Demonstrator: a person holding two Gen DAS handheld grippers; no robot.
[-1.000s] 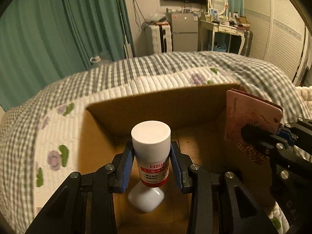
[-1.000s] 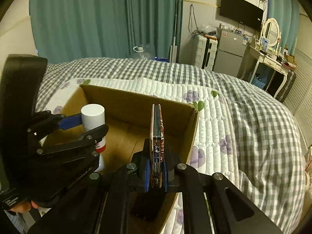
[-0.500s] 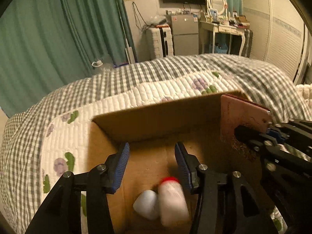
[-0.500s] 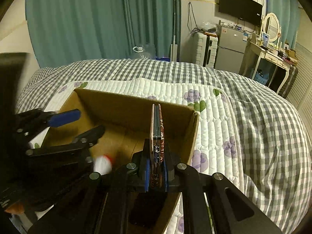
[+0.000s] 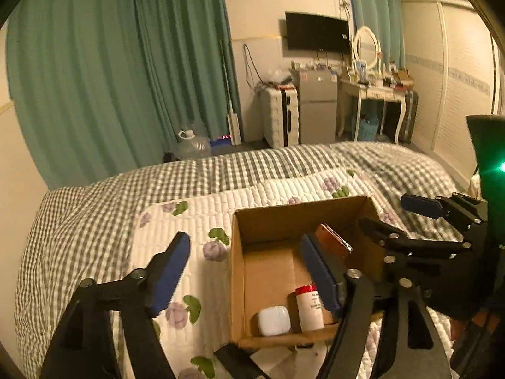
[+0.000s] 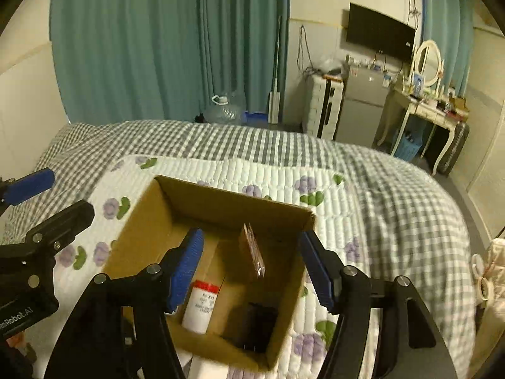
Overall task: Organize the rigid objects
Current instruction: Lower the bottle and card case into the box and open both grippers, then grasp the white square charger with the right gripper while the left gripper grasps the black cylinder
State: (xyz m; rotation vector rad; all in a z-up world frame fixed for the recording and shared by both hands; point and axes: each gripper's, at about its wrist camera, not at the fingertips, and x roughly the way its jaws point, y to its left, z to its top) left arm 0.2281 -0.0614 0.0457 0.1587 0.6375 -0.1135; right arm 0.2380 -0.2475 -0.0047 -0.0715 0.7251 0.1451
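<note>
both loads dropped, both grippers now empty above the box

the left gripper [image 5: 246, 271] and right gripper [image 6: 252, 268] have let go and lifted, jaws wide: the white bottle [image 6: 200, 306] lies below the right one, the pink booklet [image 6: 252, 254] leans ahead of it, apparently on the far right wall. cardboard box [image 6: 139, 214] walls sit close either side; open bedspread [image 5: 189, 221] lies left.

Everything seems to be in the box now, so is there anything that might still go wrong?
The pink case stands on edge inside the cardboard box, seemingly leaning on a wall; it may topple. The box sits on a soft quilt, and the open right gripper hangs just above the rim, so a bump might tip it.
</note>
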